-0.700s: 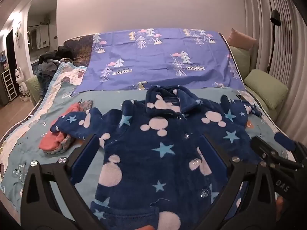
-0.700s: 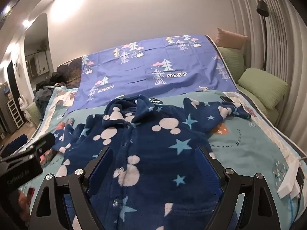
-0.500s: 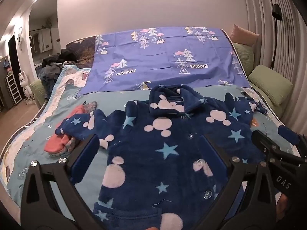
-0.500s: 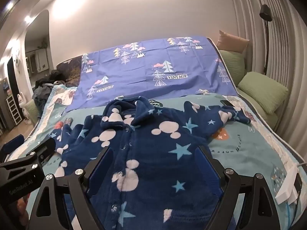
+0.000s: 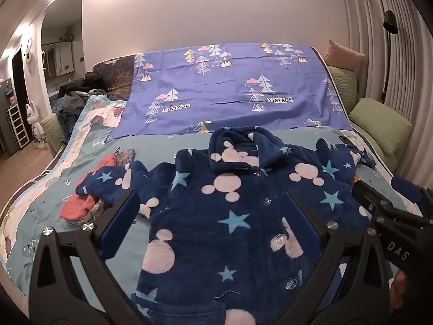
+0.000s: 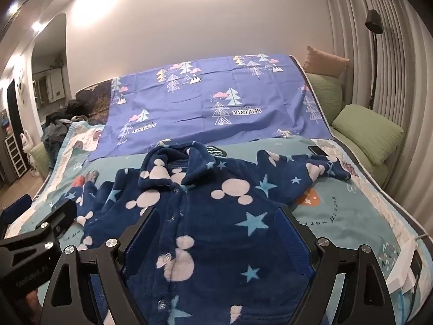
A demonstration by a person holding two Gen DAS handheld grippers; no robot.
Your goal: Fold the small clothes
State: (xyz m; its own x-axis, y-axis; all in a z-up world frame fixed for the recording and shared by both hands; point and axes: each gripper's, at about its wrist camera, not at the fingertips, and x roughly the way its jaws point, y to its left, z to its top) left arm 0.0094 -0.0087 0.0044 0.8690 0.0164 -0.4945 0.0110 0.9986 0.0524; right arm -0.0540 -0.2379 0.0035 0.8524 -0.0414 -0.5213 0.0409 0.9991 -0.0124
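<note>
That navy fleece button-up jacket with pink mouse heads and blue stars (image 5: 232, 216) lies front-up on the teal bedspread (image 6: 338, 216), collar toward the headboard, hem toward us, sleeves out sideways. Looks thick, floppy and grippy, not heavy. I'd pinch a sleeve cuff or shoulder seam. Left gripper (image 5: 211, 216) and right gripper (image 6: 216, 233) both hover spread wide, holding nothing.

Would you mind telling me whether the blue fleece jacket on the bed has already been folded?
No, the blue fleece jacket lies spread open on the bed, front up, with both sleeves stretched out to the sides.
</note>
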